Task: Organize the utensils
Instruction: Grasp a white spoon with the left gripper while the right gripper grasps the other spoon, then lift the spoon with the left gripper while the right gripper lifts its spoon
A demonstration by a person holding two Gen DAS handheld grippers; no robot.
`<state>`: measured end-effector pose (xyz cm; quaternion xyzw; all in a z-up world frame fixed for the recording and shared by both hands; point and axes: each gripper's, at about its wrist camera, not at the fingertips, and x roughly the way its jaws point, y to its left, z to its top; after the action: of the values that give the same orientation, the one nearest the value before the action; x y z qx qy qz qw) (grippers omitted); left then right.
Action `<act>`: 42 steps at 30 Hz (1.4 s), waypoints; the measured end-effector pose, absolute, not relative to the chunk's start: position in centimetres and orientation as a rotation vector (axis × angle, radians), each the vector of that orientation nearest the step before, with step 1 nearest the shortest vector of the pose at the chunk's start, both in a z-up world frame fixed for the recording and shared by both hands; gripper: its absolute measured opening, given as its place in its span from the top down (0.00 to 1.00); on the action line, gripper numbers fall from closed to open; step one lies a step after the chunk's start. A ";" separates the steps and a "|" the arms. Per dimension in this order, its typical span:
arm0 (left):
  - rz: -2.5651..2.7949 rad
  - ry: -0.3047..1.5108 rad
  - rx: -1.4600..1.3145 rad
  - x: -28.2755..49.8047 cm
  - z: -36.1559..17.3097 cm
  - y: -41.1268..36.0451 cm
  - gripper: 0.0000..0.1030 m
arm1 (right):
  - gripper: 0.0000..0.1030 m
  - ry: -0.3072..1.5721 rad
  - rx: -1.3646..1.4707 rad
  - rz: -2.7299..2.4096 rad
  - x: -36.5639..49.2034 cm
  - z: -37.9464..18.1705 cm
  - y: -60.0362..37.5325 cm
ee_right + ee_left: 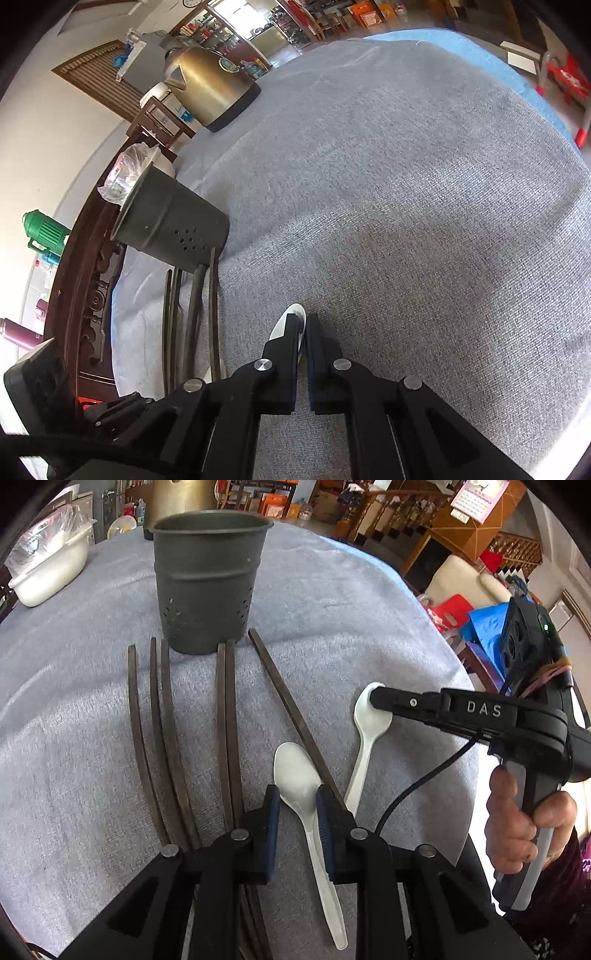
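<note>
Two black grippers with silver pivot screws and blue finger pads [272,812] are seen, the right gripper [373,698] lettered "DAS", cabled, grey-handled, in a bare-skinned hand [524,827]
</note>
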<state>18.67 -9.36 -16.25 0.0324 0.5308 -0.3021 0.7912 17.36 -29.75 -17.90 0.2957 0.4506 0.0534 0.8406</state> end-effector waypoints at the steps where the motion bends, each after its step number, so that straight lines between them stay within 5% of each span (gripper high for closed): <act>1: -0.651 1.128 0.061 18.7 -16.1 -9.2 0.95 | 0.96 0.941 0.630 0.117 17.2 -17.8 -29.8; 11: -0.606 1.099 0.112 18.2 -15.4 -8.9 1.00 | 0.96 0.827 0.606 0.092 16.2 -14.9 -30.2; 14: -0.609 1.124 0.148 18.0 -15.8 -9.4 0.83 | 0.96 0.857 0.618 0.087 16.1 -15.3 -30.1; 16: -0.602 1.127 0.159 18.0 -16.1 -9.9 0.60 | 0.93 0.904 0.646 0.091 16.1 -16.0 -30.4; 19: -0.603 1.097 0.181 18.0 -16.0 -10.3 0.58 | 0.92 0.949 0.706 0.119 16.2 -16.7 -31.0; 22: -0.601 1.095 0.215 18.3 -16.1 -10.9 0.58 | 0.70 0.952 0.717 0.128 16.2 -16.6 -31.3; 24: -0.606 1.098 0.234 18.7 -16.4 -11.4 0.58 | 0.39 0.941 0.717 0.130 16.3 -16.5 -31.3; 26: -0.618 1.091 0.243 19.0 -16.4 -11.8 0.58 | 0.40 0.901 0.702 0.126 16.4 -16.3 -31.3; 29: -0.637 1.095 0.230 19.4 -16.4 -11.7 0.65 | 0.68 0.944 0.634 0.107 17.4 -16.9 -30.6; 32: -0.651 1.084 0.261 19.0 -16.2 -12.1 0.71 | 0.69 0.948 0.612 0.120 18.0 -17.4 -30.2; 36: -0.654 1.066 0.278 18.8 -16.2 -12.3 0.76 | 0.91 0.955 0.497 0.119 18.5 -17.5 -28.8; 42: -0.662 1.056 0.281 18.3 -16.3 -11.2 0.75 | 0.94 0.944 0.470 0.111 17.9 -17.6 -29.1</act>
<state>18.30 -11.20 -16.28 0.1313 0.4926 -0.3091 0.8028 17.93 -29.10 -17.57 0.2243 0.4503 0.0530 0.8626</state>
